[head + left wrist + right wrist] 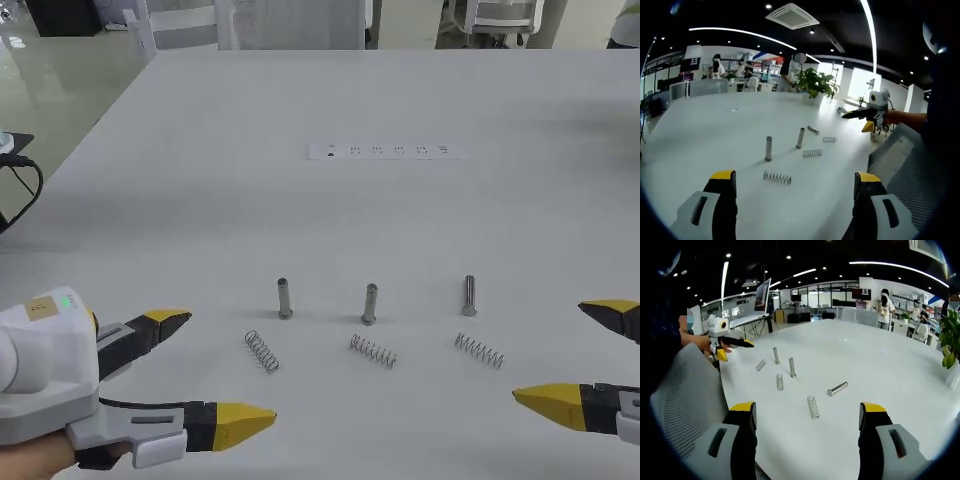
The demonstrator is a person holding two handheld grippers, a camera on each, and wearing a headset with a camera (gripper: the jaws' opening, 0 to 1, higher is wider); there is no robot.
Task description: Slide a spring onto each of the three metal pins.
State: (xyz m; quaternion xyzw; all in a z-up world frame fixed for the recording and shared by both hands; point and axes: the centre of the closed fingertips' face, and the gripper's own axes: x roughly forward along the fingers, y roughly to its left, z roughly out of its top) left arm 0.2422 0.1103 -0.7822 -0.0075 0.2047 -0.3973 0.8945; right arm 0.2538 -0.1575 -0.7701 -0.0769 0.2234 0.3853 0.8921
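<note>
Three metal pins are lined up on the white table [400,220]. The left pin [284,299] and middle pin [370,304] stand upright. The right pin [469,296] lies on its side [837,388]. A loose spring lies flat in front of each: left spring [261,351], middle spring [373,350], right spring [479,350]. My left gripper [225,368] hovers open near the left spring [777,177], holding nothing. My right gripper [548,352] is open and empty just right of the right spring [812,406].
A white power strip [385,151] is set into the table farther back. A black cable [25,180] hangs off the left edge. A mesh chair back [910,165] sits at the table's near side. People and plants stand far off.
</note>
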